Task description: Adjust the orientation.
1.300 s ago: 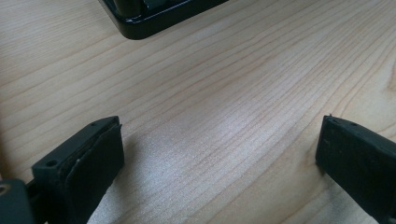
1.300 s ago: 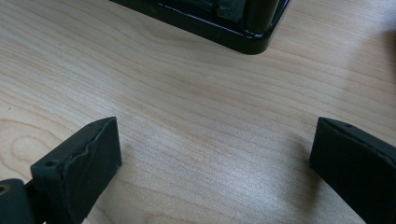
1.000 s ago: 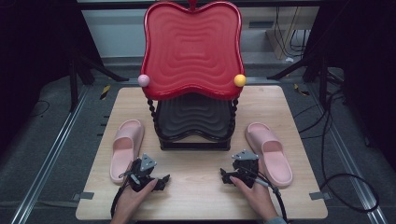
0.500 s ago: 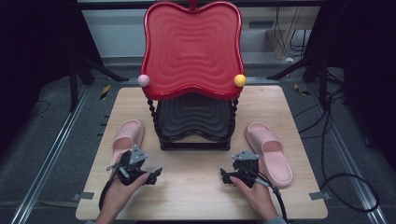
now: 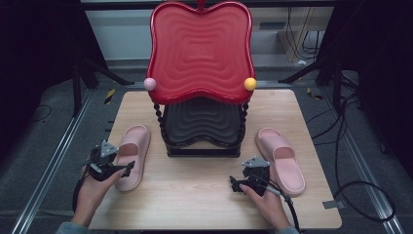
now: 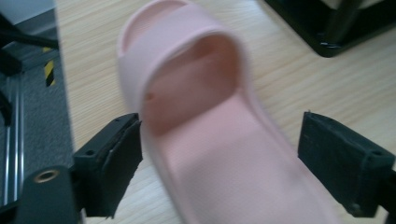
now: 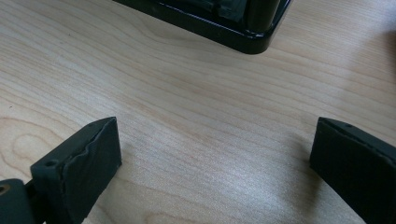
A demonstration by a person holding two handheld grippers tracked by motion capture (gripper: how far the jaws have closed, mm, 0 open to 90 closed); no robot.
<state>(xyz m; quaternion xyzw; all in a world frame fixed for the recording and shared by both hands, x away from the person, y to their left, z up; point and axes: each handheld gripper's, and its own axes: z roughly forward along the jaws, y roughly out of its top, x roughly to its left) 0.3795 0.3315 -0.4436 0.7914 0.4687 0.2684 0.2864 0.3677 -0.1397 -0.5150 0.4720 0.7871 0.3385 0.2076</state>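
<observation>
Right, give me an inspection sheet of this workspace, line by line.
Surface: light wooden table, bare at the front middle.
Job's things: left pink slipper lying flat by the left gripper; right pink slipper lying flat beside the right gripper.
Clutter: two-tier rack at the table's middle, red tray on top, black tray below.
Grippers: left gripper open, jaws either side of the left slipper, not closed on it; right gripper open over bare wood.
Cables: black cable looping on the floor at right.
Surroundings: grey floor, dark stand legs.
</observation>
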